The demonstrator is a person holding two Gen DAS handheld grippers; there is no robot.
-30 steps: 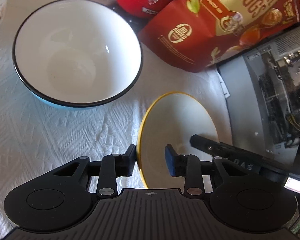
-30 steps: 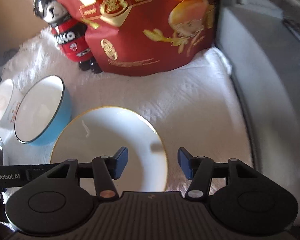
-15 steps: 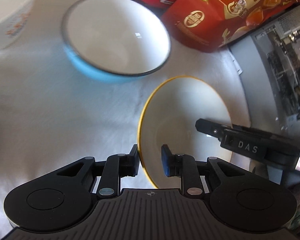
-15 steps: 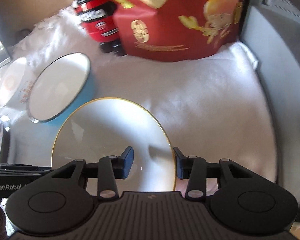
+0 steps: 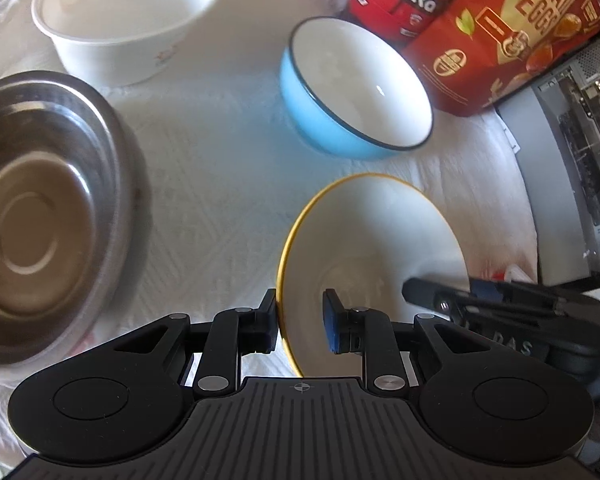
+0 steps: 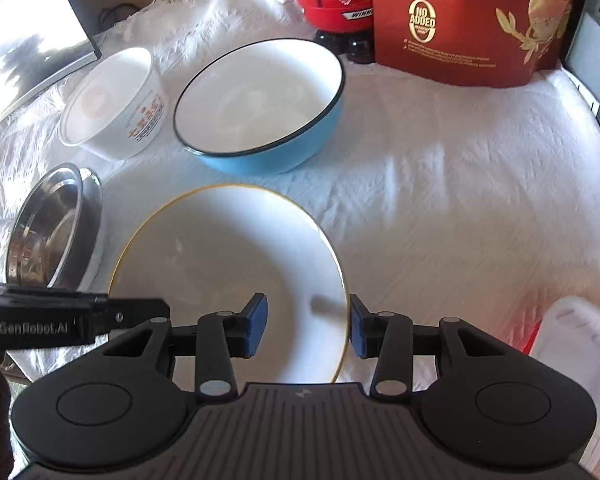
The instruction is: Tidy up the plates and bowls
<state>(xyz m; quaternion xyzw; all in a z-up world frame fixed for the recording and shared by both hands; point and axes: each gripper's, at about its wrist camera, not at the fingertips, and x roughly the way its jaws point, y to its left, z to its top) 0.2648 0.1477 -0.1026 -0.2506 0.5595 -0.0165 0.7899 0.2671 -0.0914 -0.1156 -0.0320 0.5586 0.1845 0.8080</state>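
I have the left gripper (image 5: 300, 322) closed narrow on the rim of the yellow-rimmed plate (image 5: 372, 240), one pad outside the edge and the blue pad inside on the white face. My right gripper (image 6: 308, 326) pinches the opposite rim the same way, its right pad outside the gold edge and its left pad over the plate's face. The plate hangs between the two grippers, tilted, above the white cloth (image 6: 440, 184); whether its far edge touches the cloth I cannot tell.

From the right wrist view, the blue bowl (image 6: 260, 104) sits at 12 o'clock from the plate, just beyond its far rim, upright, mouth open. At 10 o'clock is the white paper bowl (image 6: 112, 104) with red print. At 9 o'clock the steel bowl (image 6: 56, 224) sits near the plate's left edge, the closest thing on that side. Behind the blue bowl stand a red toy figure (image 6: 336, 4) and the red quail-egg bag (image 6: 472, 28).

At 2 and 3 o'clock the cloth lies bare out to its right edge, where a grey computer case (image 5: 572, 152) borders it. A white lidded container (image 6: 580, 336) lies at 4 o'clock, beside my right gripper.

The plate is round, so it has no long axis; its face tilts up toward both cameras.
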